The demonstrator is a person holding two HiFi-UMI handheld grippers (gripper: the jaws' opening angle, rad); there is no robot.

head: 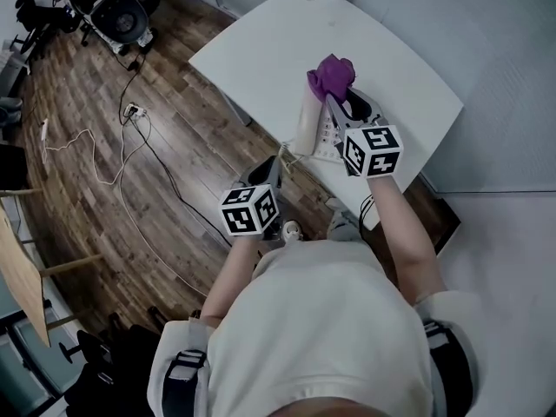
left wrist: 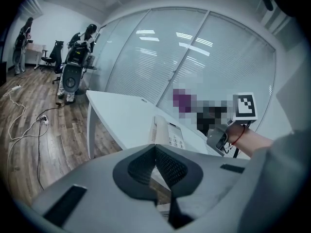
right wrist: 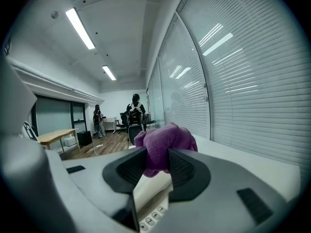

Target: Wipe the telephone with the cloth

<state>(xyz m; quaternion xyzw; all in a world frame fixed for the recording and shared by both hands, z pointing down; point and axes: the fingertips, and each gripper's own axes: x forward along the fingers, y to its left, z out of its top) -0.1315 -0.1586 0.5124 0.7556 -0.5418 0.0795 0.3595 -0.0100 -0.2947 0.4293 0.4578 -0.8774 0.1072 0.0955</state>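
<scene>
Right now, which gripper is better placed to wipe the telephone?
Right. The right gripper is shut on the purple cloth, just above the telephone; the left gripper is shut and holds nothing.

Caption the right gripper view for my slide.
Right claw shut on a crumpled purple cloth, white push-button desk telephone showing below it.

Your white table (head: 252,50) stands on wood floor (head: 95,233). A white cable (head: 82,137) loops near a power strip (head: 132,109), a black machine (head: 113,11) is parked beyond, and blinds (right wrist: 252,72) run alongside.
</scene>
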